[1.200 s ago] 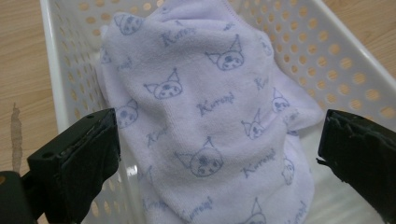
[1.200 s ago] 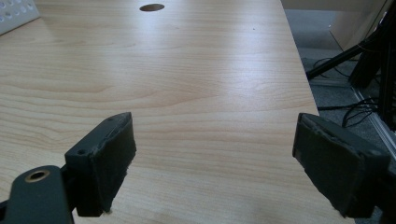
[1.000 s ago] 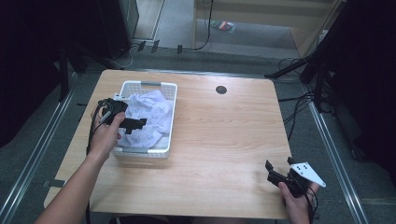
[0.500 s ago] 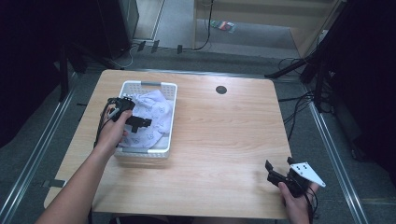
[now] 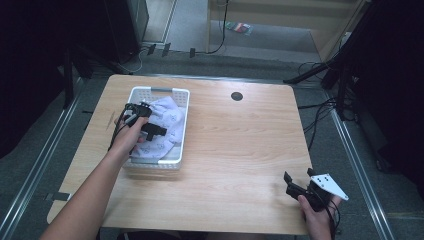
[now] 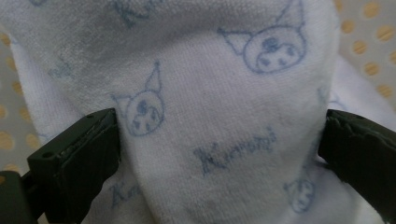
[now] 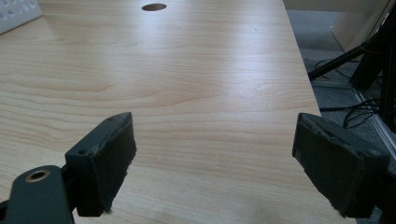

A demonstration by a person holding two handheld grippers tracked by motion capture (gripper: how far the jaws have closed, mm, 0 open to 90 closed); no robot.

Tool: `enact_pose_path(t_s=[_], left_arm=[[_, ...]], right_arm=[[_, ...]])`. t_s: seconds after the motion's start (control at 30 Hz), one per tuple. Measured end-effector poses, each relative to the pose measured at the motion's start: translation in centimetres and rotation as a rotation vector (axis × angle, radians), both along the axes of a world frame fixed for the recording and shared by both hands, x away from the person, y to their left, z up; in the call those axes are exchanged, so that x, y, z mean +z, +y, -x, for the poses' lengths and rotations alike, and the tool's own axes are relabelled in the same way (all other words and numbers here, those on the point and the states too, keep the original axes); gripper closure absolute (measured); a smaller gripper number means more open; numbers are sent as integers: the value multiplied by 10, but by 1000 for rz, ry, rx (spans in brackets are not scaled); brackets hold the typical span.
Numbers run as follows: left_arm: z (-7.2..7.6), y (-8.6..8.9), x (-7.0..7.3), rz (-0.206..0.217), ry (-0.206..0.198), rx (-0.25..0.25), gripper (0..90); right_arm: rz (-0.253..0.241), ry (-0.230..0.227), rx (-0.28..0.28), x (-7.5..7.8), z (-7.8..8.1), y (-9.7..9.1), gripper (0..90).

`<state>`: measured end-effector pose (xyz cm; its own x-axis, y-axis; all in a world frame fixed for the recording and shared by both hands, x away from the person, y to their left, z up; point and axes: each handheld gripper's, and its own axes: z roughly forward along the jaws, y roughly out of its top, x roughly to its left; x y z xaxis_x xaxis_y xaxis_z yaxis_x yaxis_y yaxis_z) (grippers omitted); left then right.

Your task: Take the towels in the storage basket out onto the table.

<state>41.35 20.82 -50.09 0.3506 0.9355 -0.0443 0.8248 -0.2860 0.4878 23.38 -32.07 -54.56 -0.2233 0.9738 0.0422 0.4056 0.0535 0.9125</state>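
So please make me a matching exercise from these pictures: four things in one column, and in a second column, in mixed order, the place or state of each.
Things:
1. printed white cloth
2. left gripper
3. right gripper
4. round cable hole

Places or states:
A. open over bare wood, near the table's front right corner
B. lying in the white perforated basket
C. in the tabletop, toward the far edge
D. down in the basket, jaws open on either side of a fold of cloth

Pairs: 1-B, 2-D, 3-A, 4-C
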Motion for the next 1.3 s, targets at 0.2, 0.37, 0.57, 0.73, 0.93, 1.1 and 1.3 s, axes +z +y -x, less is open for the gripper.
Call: enact_pose_path(t_s=[0.2, 0.37, 0.57, 0.73, 0.93, 1.1, 1.3], left_arm=[[-1, -12, -15, -33, 33, -18, 0], [-1, -13, -19, -25, 30, -4, 0], [0, -15, -23, -40, 19, -13, 0], [-1, -20, -25, -67, 24, -8, 3], [2, -17, -24, -41, 2, 6, 112], [3, -16, -20, -40, -7, -6, 267], [1, -17, -16, -30, -1, -11, 470]], right_arm=[[-1, 0, 0, 0, 0, 0, 136], [0, 0, 0, 0, 0, 0, 136], [3, 0, -1, 0, 0, 1, 136], [5, 2, -1, 0, 0, 1, 136], [5, 3, 1, 0, 0, 1, 137], [3, 2, 5, 0, 0, 1, 137], [1, 3, 6, 0, 0, 1, 137]])
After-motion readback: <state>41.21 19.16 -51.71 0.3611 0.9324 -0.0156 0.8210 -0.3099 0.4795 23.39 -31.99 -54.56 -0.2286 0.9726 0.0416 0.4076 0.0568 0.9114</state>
